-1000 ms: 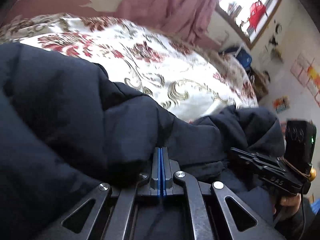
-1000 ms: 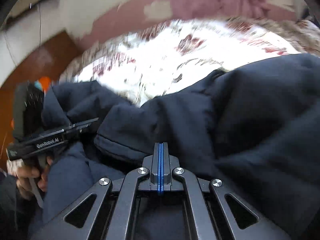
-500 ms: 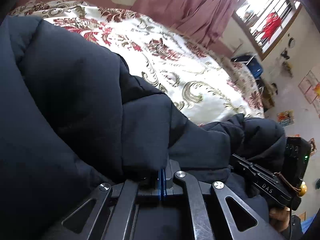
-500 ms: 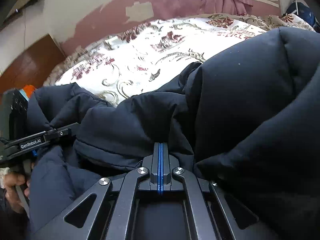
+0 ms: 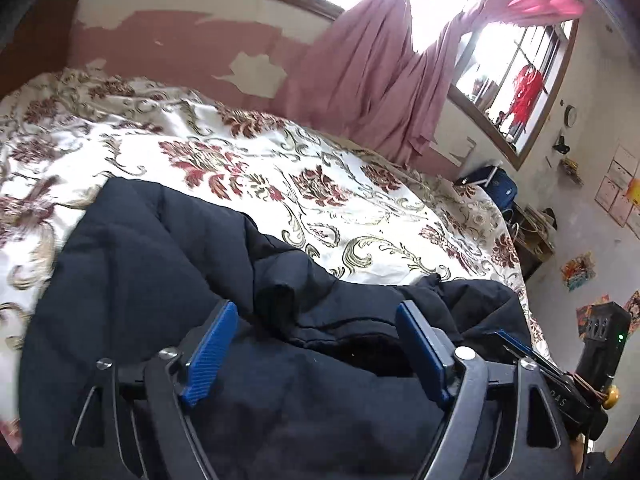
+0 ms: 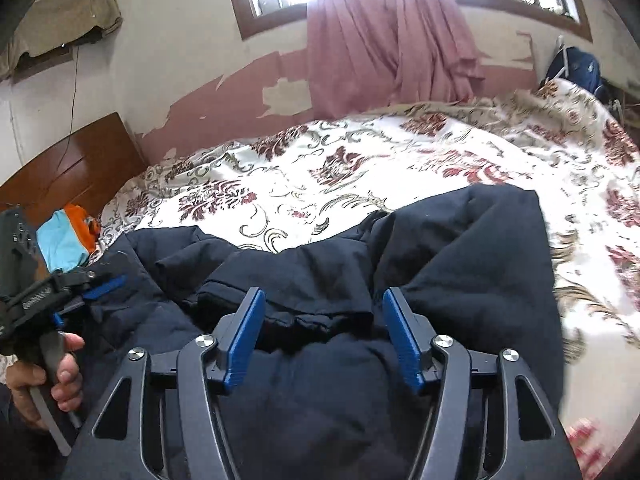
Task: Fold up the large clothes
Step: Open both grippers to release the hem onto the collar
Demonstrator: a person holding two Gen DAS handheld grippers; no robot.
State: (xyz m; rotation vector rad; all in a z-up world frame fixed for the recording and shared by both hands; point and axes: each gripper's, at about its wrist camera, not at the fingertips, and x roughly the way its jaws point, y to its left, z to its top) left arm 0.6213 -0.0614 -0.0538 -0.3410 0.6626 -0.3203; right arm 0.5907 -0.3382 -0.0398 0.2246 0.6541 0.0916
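A dark navy padded jacket (image 5: 168, 280) lies bunched on a bed, resting on a white bedspread (image 5: 248, 168) printed with dark red floral motifs. The garment spans the near edge of the bed, with one thick folded section lying at each side.

The left tool (image 5: 316, 344) is spread wide. Its jaws have just been opening; the blue pads stand apart above the jacket fabric and do not press on it.

The right tool (image 6: 324, 332) is likewise spread, less widely. Its jaws have just been opening, and a ridged hem fold of the jacket lies between the pads without being pinched.

In the right wrist view, a hand (image 6: 44, 376) grips the left tool's handle at the lower left. A pink curtain (image 6: 380, 36) hangs at the window behind the bed. A wooden headboard (image 6: 76, 164) stands at the left.
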